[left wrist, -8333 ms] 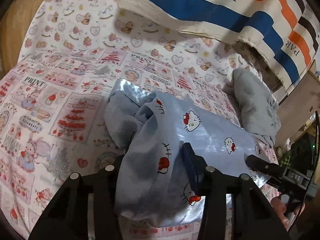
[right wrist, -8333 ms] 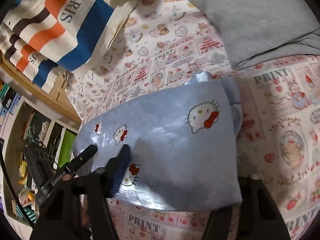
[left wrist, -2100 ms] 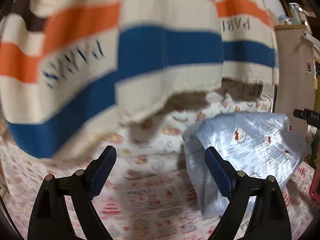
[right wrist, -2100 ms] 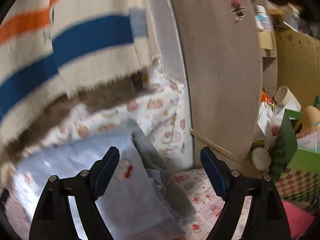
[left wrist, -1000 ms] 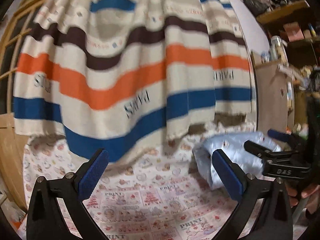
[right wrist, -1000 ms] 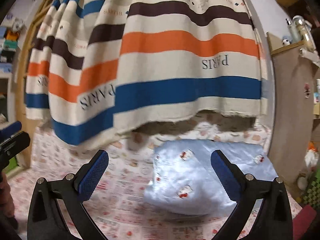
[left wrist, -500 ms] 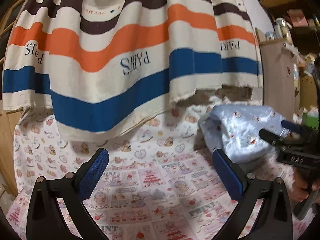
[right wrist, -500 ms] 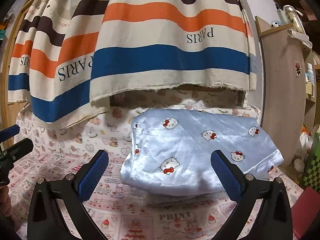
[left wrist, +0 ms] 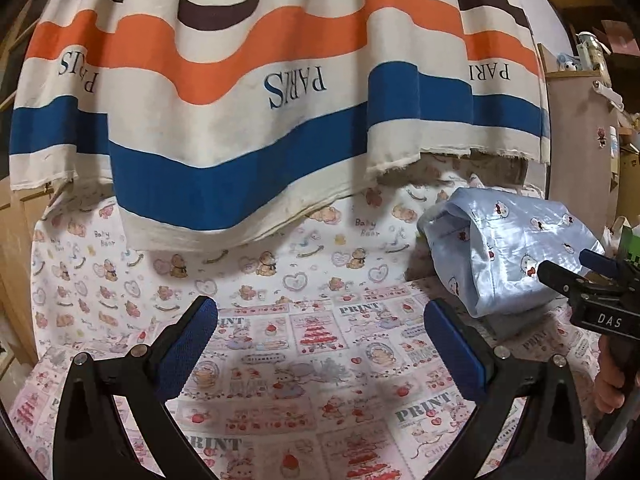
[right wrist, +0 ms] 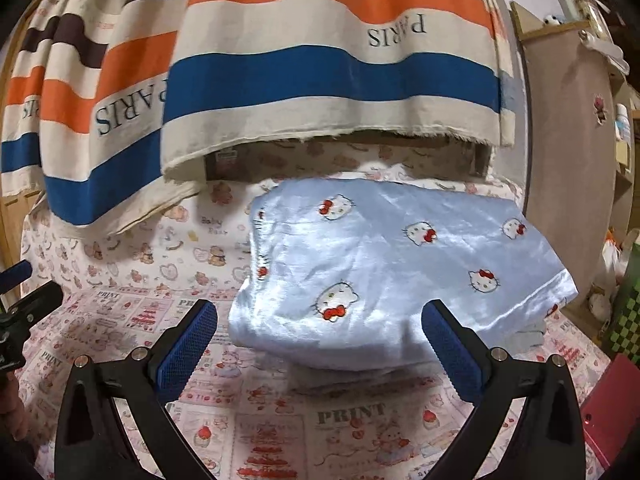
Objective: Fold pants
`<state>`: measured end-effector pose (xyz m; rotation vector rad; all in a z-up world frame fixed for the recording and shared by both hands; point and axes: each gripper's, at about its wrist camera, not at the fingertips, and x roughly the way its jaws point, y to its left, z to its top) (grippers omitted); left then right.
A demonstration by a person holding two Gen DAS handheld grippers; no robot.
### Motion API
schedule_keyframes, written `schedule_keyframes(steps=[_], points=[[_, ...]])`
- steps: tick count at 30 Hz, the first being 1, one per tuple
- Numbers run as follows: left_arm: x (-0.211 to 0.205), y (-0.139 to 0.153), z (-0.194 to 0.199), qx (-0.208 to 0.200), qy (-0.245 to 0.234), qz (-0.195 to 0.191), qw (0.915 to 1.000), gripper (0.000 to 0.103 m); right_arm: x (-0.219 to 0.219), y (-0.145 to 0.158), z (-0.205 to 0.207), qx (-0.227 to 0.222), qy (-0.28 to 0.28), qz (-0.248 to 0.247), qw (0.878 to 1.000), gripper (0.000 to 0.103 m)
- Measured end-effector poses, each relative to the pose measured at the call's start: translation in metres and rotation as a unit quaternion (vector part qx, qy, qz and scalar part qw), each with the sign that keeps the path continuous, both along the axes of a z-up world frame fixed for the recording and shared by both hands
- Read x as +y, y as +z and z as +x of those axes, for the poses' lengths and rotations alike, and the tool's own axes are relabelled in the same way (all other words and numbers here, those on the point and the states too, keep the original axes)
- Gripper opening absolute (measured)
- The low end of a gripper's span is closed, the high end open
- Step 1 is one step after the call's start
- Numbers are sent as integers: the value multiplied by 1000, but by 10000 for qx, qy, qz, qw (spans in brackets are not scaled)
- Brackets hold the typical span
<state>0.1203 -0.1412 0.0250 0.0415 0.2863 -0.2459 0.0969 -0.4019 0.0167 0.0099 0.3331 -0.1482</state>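
Left claw [left wrist: 320, 344] is spread wide and holds nothing, hanging over bare printed sheet [left wrist: 280, 288]; nothing lies between its pads, so I read it as parked clear of the work. Ahead of it and above hangs a striped PARIS cloth [left wrist: 240, 120], draped down to the sheet's far edge. Off to its right sits the pants [left wrist: 508, 256], well apart from the left claw and just beyond the tip of the right claw [left wrist: 576, 276], which enters that view from the right edge. In the right wrist view the right claw [right wrist: 320, 344] is also spread wide and empty, pads framing the near edge of the pants [right wrist: 400, 272] without touching it. Pants look done to me: a compact, roughly rectangular stack, pale blue satin with a cat-face print and red bows, shiny with soft creases, left side rounded like a fold line, right corner thinner and pointing out past the stack. It seems to rest on something grey [right wrist: 528, 338] peeking out beneath the right corner; can't tell what. Placement at the far right of the sheet, near a brown cabinet side [right wrist: 560, 160], suggests a set-aside spot, leaving the middle free. Both claws apart fits a release.
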Motion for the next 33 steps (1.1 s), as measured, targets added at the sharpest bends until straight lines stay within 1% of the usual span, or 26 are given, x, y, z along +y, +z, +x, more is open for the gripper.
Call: schedule_keyframes(steps=[2, 5, 10, 17, 33], points=[[1, 0, 0, -7, 28, -19, 10000, 103, 1, 1, -2, -44, -2, -27, 10000, 102], [2, -1, 4, 102, 52, -44, 9999, 103, 5, 1, -3, -83, 34, -134, 9999, 102], [3, -1, 3, 67, 79, -50, 9999, 103, 11, 2, -6, -166, 99, -269, 9995, 102], [2, -1, 3, 67, 71, -31, 9999, 103, 8, 2, -3, -101, 70, -178, 9998, 102], [1, -2, 3, 77, 47, 5, 10000, 103, 8, 1, -2, -90, 60, -176, 9998, 102]])
